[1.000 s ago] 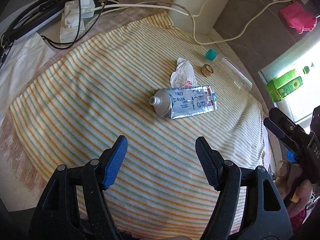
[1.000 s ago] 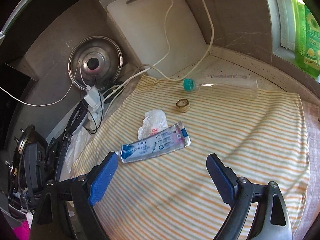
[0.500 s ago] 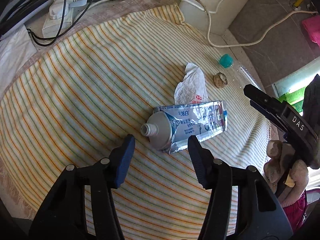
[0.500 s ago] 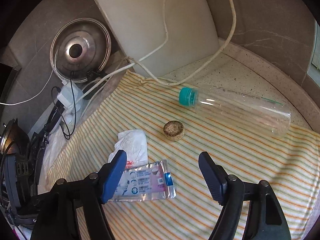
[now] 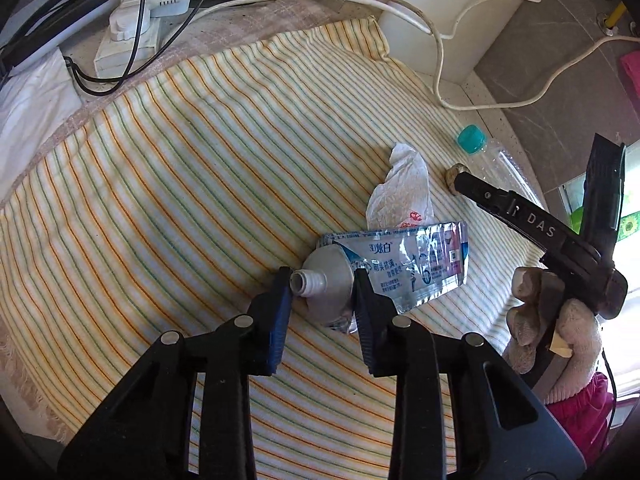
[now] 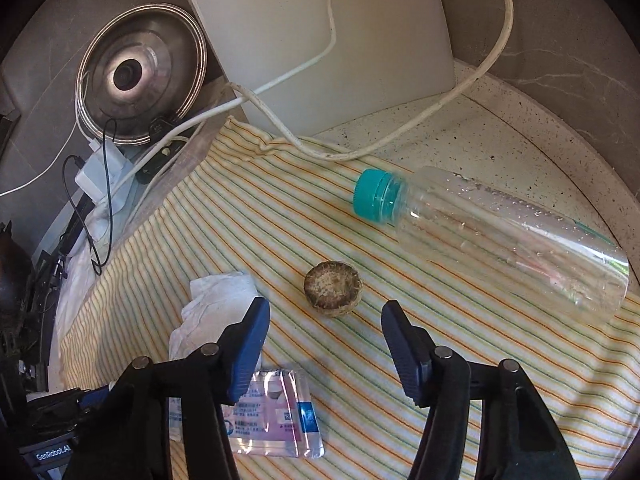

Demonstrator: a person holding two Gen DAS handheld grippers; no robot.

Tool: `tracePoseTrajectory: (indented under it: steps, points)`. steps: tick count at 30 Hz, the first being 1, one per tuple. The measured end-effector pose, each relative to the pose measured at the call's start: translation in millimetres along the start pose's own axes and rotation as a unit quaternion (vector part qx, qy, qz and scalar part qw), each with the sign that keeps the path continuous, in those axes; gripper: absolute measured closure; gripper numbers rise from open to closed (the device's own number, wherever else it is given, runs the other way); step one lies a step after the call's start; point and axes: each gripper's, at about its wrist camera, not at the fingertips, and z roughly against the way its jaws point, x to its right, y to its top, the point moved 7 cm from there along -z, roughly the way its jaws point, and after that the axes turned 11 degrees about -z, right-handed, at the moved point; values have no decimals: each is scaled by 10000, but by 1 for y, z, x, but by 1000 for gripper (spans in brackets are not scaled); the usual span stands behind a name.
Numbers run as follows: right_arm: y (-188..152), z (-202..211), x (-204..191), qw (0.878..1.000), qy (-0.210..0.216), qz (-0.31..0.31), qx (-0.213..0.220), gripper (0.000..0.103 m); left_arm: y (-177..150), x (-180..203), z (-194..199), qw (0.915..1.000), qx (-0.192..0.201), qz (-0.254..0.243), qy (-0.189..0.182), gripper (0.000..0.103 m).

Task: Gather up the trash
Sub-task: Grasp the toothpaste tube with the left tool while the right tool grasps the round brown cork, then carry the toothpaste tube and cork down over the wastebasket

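A squeezed silver toothpaste tube (image 5: 392,268) lies on the striped cloth (image 5: 180,184). My left gripper (image 5: 322,292) stands around its nozzle end, fingers on either side and close to it, not clamped. A crumpled white wrapper (image 5: 402,192) lies just beyond the tube. In the right wrist view my right gripper (image 6: 324,344) is open, its fingers just short of a small brown round stub (image 6: 333,289). A clear plastic bottle with a teal cap (image 6: 500,236) lies on its side beyond it. The tube's flat end (image 6: 276,416) and the wrapper (image 6: 216,300) show at lower left.
A white board (image 6: 320,40) leans against the back wall with white cables (image 6: 440,100) trailing over the cloth's far edge. A power strip with plugs (image 5: 132,32) sits at the back left. A steel pot lid (image 6: 140,72) stands against the wall.
My left gripper has moved forward and narrowed around the tube's nozzle end. My right gripper has moved forward toward the brown stub and the bottle, staying open.
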Motion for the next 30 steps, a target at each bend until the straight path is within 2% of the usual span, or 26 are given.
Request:
tracePoseTrajectory:
  steps: [2,5,7,8,11,20,30]
  points:
    - [0,-5,0,10000,-47,21,-30,46,0,-1,3,10000,24,-3,23,74]
    - [1,-11,0,9999,-102,60,-89,55,-1,-4,9,10000,66,2,64,74]
    - [2,-12,1,9999,-115,64,-74,67,-1,-5,14,9999,105,-17,102,74]
    - [3,-12,1,9999,-90,27,-74,70,-1,-6,17,9998,132,-29,124,74]
    - [4,-6,3,9998,85,-153,-27,70,-2,-8,24,9997,193,-66,167,74]
    - [-3,30,1,9991,217,-283,217,70,-6,-9,54,9979,444,-379,295,74]
    - [-42,89,-15,9973,328,-390,536,70,-23,-8,100,9932,718,-874,277,74]
